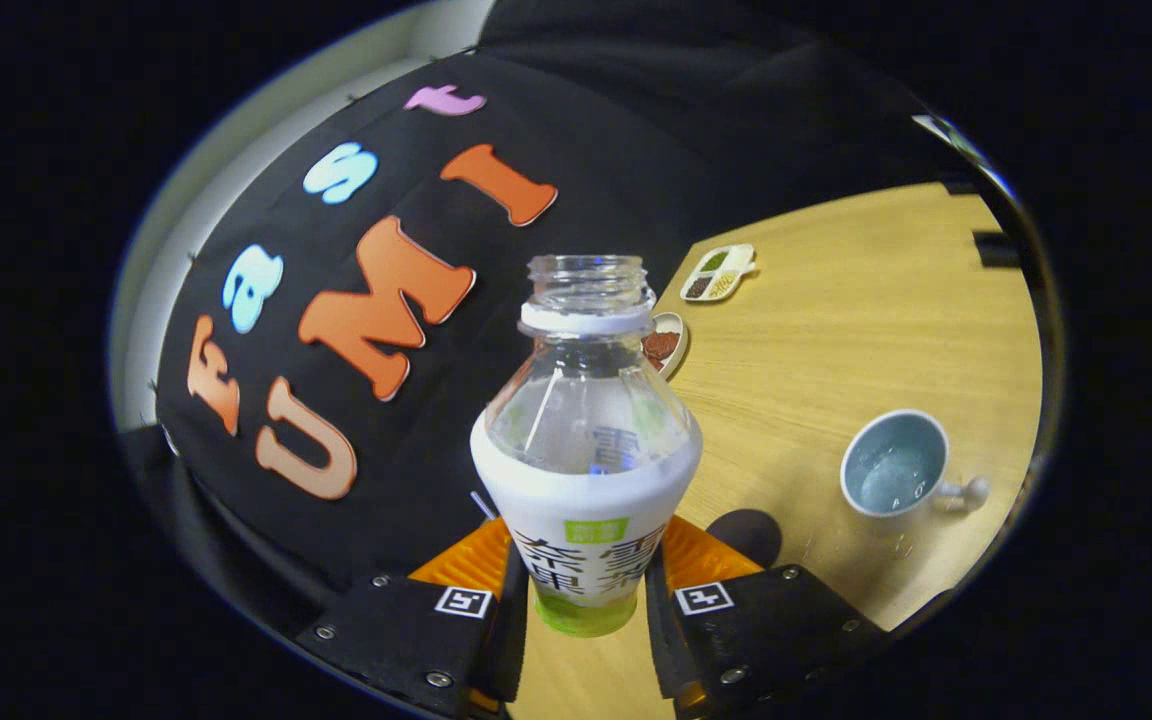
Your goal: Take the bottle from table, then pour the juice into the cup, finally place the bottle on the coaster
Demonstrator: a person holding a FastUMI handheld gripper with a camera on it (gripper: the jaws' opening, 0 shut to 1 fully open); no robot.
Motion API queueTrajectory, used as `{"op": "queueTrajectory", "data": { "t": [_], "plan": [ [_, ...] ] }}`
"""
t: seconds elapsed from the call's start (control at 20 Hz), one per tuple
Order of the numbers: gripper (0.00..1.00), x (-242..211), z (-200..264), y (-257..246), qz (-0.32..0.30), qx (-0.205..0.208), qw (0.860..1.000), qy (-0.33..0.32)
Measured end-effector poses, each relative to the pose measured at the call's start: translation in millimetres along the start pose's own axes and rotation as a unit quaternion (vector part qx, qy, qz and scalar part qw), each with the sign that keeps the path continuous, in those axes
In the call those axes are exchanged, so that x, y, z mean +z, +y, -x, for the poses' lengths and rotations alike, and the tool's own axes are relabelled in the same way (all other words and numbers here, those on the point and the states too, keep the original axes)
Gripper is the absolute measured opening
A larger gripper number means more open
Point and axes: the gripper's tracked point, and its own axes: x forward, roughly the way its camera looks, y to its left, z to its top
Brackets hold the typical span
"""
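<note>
The claw (584,590) grips the open bottle (586,450) between both fingers; the cup (894,465) stands right on the table (836,330).

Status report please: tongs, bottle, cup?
Tongs shut on bottle. Bottle lifted, uncapped. Cup on table, beyond right finger. Path clear.

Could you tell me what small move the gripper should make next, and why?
Probably carry the bottle over toward the cup: the gripper has its jaws shut on the uncapped bottle, while the cup stands off to one side on the table, not yet under its mouth.
</note>
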Motion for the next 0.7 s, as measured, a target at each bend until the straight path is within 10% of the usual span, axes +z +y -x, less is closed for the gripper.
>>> {"op": "queueTrajectory", "data": {
  "t": [0.35, 0.7],
  "plan": [
    [0.53, -1.7, -28.0, -8.0, 0.304, -0.093, 0.947, -0.052],
    [0.55, -34.0, -63.7, -29.6, 0.393, -0.132, 0.909, -0.037]
  ]
}}
